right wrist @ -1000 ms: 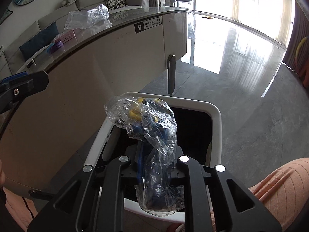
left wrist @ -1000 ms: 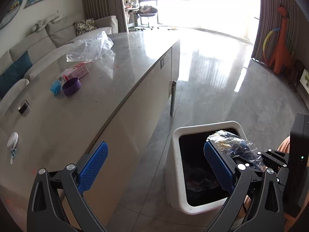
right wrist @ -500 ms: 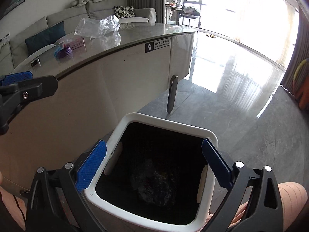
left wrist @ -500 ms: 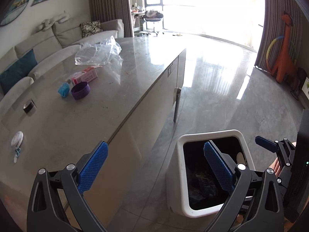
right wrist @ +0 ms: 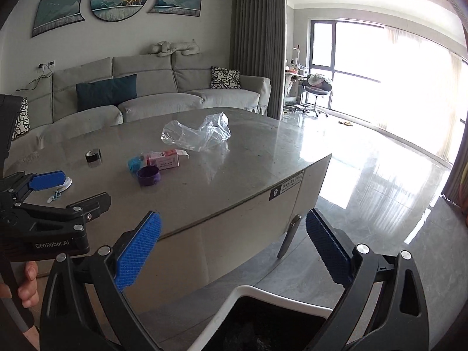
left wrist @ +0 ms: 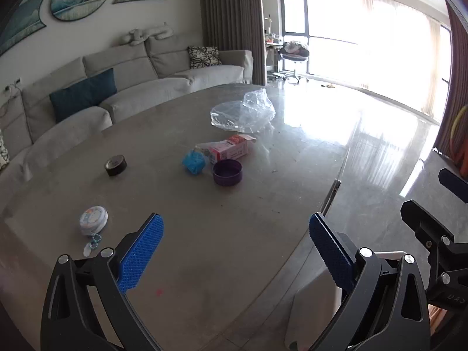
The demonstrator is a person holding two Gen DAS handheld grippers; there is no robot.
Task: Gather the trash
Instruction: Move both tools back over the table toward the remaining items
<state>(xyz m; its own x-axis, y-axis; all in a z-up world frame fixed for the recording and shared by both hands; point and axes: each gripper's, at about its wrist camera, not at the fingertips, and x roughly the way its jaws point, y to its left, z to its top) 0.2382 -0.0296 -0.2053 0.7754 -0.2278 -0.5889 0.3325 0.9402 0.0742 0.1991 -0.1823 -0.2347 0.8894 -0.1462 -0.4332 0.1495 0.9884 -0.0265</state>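
Bag dropped in the white plastic bin point(right wrist: 248, 292), right gripper point(right wrist: 234, 248) now wide, empty; next approach the crumpled clear plastic bag point(right wrist: 199, 134) low

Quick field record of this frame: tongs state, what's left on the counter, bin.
left tongs: open, empty
right tongs: open, empty
counter: clear plastic bag, pink carton, blue wad, purple lid, tape roll, round tin
bin: white, on the floor below the right tongs, dark contents
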